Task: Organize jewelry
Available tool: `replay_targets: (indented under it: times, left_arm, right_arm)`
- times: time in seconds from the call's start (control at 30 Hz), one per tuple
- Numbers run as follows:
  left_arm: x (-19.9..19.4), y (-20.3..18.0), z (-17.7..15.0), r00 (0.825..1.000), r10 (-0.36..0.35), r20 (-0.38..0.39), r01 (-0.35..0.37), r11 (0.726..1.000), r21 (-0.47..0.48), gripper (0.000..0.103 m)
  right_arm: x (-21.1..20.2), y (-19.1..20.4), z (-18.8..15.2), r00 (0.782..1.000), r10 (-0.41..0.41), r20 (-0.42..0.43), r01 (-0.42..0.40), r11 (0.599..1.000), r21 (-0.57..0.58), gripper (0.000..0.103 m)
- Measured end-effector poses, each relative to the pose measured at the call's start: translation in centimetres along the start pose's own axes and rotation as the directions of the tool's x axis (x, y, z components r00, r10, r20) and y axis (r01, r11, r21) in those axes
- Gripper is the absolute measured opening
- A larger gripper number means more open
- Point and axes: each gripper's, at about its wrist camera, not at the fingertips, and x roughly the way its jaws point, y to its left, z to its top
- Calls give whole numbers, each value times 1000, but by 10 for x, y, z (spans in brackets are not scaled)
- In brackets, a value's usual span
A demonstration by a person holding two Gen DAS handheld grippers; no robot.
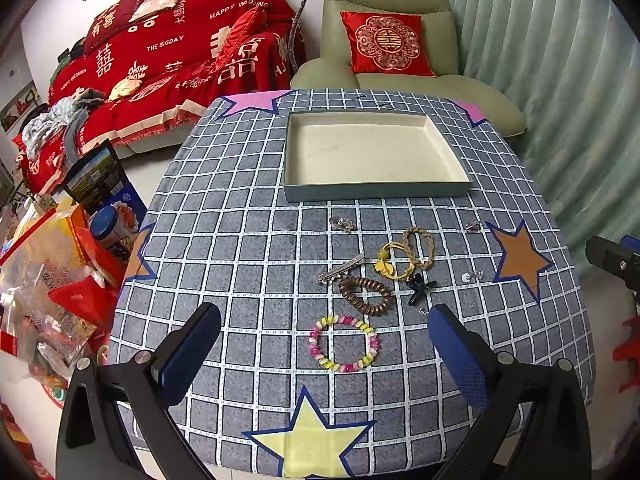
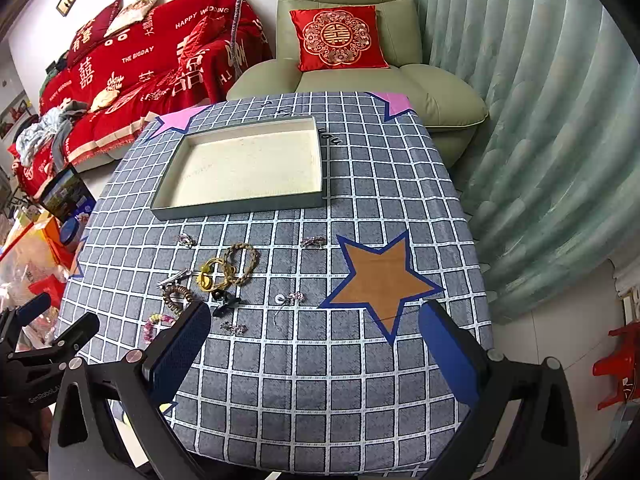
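An empty cream-lined box (image 1: 456, 190) (image 2: 240, 209) sits at the far side of the checked table. Jewelry lies loose in front of it: a pink-and-yellow bead bracelet (image 1: 343, 343) (image 2: 154, 325), a brown coil hair tie (image 1: 366, 294) (image 2: 176, 298), a yellow hair tie (image 1: 394, 262) (image 2: 208, 274), a braided tan ring (image 1: 420, 246) (image 2: 242, 260), a silver clip (image 1: 340, 269) (image 2: 174, 278), a dark claw clip (image 1: 418, 288) (image 2: 224, 302) and small earrings (image 1: 342, 224) (image 2: 290, 299). My left gripper (image 1: 324, 350) is open above the bead bracelet. My right gripper (image 2: 314, 346) is open and empty over bare cloth.
A green armchair (image 1: 400, 60) with a red cushion stands behind the table, a red-covered sofa (image 1: 168, 64) to the left, curtains (image 2: 540, 140) to the right. Bags and boxes (image 1: 60, 272) crowd the floor at the left. The left gripper shows in the right wrist view (image 2: 48, 332).
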Motion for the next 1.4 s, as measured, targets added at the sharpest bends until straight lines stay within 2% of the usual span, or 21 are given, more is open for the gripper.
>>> replay_targets:
  times: [1.4]
  left_arm:
    - [6,4,-2,1000,6,-24,-7,1000,-13,103]
  right_arm:
    - [2,4,-5,1000,2,-10,-2,1000,-1,103]
